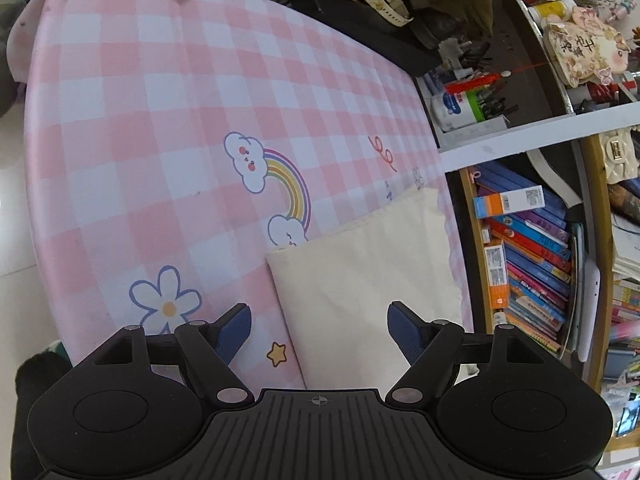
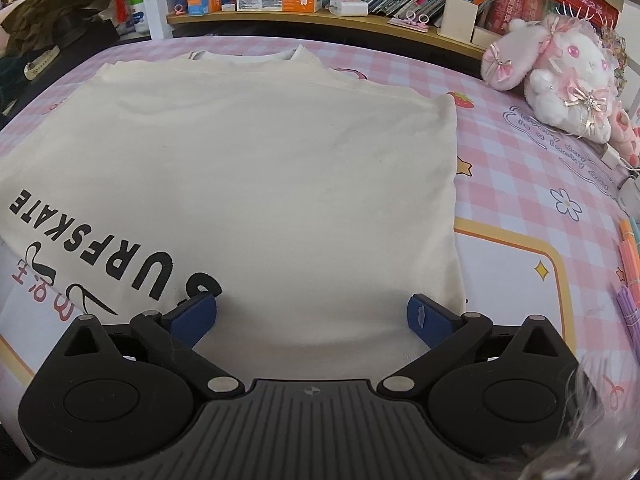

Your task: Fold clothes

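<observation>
On the pink checked table cover (image 2: 520, 128), our right gripper (image 2: 312, 316) and left gripper (image 1: 320, 328) both hover wide open, holding nothing. Just ahead lies the cream T-shirt (image 2: 260, 160), sides seemingly folded in; we judge 1 crosswise fold remains.

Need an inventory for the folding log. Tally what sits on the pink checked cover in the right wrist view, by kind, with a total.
Cream T-shirt: 1
Plush toys, white and pink bunny and a pink one partly cut off by the frame edge: 2
Bundles of coloured sticks at the right edge, orange and purple: 2
Total: 5
</observation>
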The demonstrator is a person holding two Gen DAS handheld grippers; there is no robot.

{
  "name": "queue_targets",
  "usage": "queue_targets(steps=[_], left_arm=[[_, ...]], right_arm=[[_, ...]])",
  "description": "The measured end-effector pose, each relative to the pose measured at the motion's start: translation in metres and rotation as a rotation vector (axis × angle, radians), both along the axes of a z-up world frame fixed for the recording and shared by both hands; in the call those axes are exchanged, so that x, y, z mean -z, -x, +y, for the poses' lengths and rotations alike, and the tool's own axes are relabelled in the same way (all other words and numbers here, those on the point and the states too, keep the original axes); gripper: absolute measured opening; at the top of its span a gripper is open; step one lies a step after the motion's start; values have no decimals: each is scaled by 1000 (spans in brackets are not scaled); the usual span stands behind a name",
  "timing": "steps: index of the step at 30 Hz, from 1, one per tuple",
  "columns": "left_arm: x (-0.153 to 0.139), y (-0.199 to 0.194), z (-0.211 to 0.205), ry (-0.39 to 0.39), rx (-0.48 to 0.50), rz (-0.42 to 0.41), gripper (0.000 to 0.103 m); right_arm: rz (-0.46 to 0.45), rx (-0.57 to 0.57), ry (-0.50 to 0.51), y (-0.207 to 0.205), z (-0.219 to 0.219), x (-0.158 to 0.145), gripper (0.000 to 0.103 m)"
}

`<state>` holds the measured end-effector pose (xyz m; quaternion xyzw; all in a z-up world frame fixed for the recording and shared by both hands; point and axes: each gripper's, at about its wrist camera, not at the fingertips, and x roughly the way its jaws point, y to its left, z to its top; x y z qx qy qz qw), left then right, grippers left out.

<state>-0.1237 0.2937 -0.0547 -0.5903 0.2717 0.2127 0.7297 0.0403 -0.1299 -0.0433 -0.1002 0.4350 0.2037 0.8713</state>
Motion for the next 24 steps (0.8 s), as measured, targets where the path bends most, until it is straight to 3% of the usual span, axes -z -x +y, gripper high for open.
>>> queue_targets(steps=[6,9,15,18,22,24], left_arm=[[5,1,5,31,-41,-24,75],[8,2,9,40,-71,-31,56],[19,-9,15,91,-97,-49,38],[15,-17,14,42,-94,-3,4],[-24,-24,-5,-220,15,-41,4],[-12,-26,4,-171,5,33,4]], right_arm=[[-2,0,-2,0,-1,0,103],[0,-1,-1,0,-1,0,103],[2,1,0,0,-1,-1,103],[3,0,1,0,0,-1,103],[5,0,1,-1,0,-2,103],[5,0,1,-1,0,-2,103]])
